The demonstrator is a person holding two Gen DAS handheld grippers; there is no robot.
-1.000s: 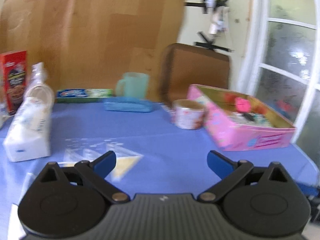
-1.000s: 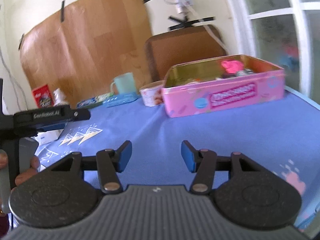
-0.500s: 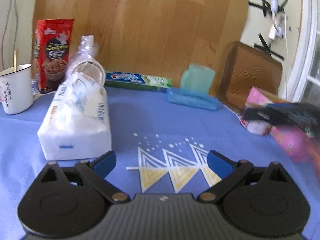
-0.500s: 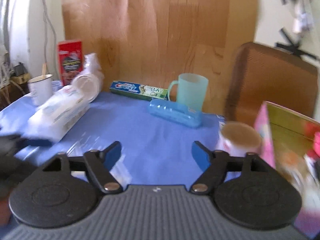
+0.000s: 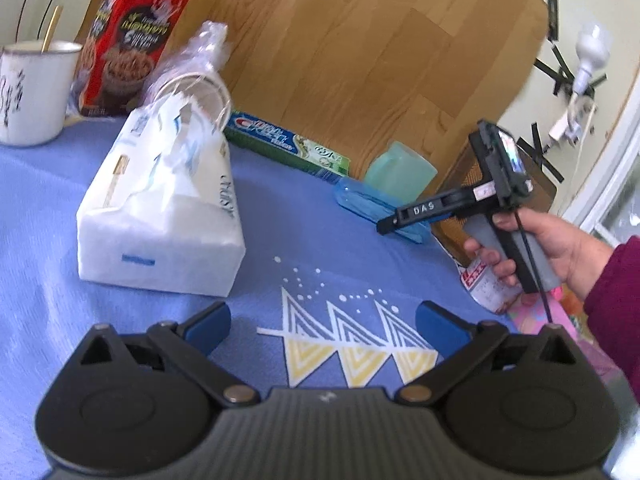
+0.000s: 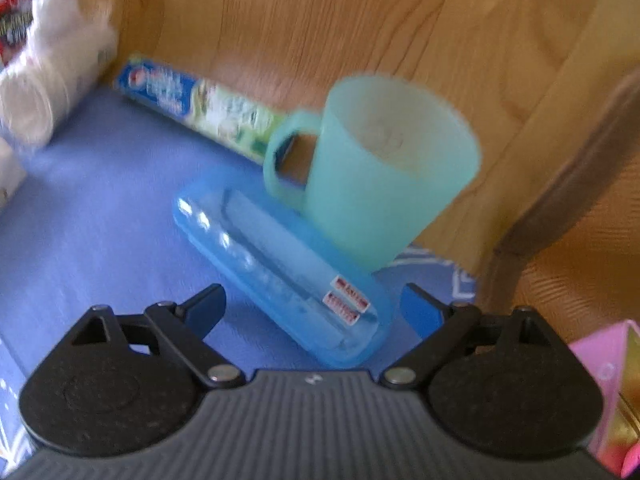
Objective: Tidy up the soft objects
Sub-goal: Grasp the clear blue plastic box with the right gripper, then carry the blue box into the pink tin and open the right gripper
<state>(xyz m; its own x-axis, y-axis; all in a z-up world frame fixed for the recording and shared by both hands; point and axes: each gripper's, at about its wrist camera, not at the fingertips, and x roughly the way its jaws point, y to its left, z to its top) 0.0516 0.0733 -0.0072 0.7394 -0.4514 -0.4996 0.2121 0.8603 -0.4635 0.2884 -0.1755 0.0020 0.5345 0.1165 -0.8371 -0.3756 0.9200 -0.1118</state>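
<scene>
Soft tissue pack [image 5: 160, 216] lies flat on the blue tabletop [image 5: 320, 240], far-left of my left gripper [image 5: 323, 326], apart from its pads, untouched. A bagged stack of clear cups [image 5: 188, 76] leans against its far end. Nothing soft lifted or gathered, so I judge the task barely begun; the pick and the placing are all still to do.

My left gripper has its jaws spread wide and empty, only the triangle-patterned cloth between them. My right gripper [image 6: 312, 308] is also spread wide; its jaws have just been opening. The near end of the blue toothbrush case [image 6: 280, 268] sits between the pads, not pinched, nothing held. The left wrist view shows my right hand [image 5: 532, 248] holding that gripper over the case.

Behind the case: teal plastic mug [image 6: 376, 172], touching or just behind it, can't tell which. Toothpaste box [image 5: 288, 144] along the wooden board [image 5: 360, 40]. Red snack box [image 5: 132, 36] and white enamel mug [image 5: 32, 92] far left. Pink tin [image 6: 608, 392] at the right edge, contents not visible.

Case is hard plastic; I'd guess the tissue pack is the real target, though where it belongs isn't shown.
</scene>
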